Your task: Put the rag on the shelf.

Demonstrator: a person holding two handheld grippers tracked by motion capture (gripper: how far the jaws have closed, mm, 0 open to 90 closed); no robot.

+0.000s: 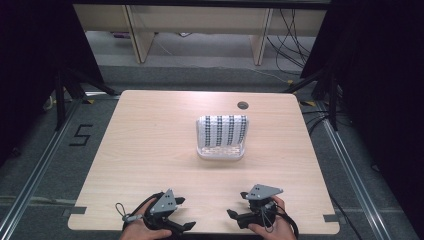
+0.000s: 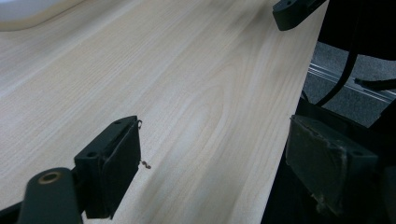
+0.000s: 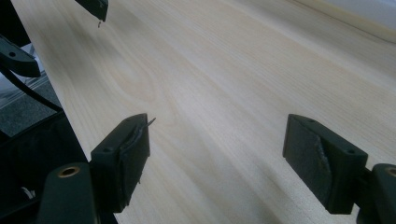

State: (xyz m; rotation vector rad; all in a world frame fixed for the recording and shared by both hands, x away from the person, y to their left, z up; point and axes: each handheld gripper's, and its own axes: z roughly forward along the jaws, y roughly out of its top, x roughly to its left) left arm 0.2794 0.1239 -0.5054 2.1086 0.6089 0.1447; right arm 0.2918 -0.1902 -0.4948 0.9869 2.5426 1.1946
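Observation:
A white openwork basket [image 1: 220,151] stands at the middle of the wooden table [image 1: 150,145]. A white cloth with dark patterned stripes [image 1: 223,131] lies over its top. My left gripper [image 1: 184,214] rests near the front edge, left of centre, open, with nothing between its jaws. My right gripper [image 1: 237,205] sits beside it to the right, also open and empty. In the left gripper view, my left gripper [image 2: 219,158] hovers over bare wood at the table's edge. In the right gripper view, my right gripper [image 3: 219,154] spans bare wood too.
A round cable hole [image 1: 243,105] sits near the table's far edge. Beyond the table are wooden bench legs [image 1: 140,35] and loose cables [image 1: 290,45] on the floor. Black stands flank both sides. A jaw of the other gripper [image 2: 294,11] shows in the left gripper view.

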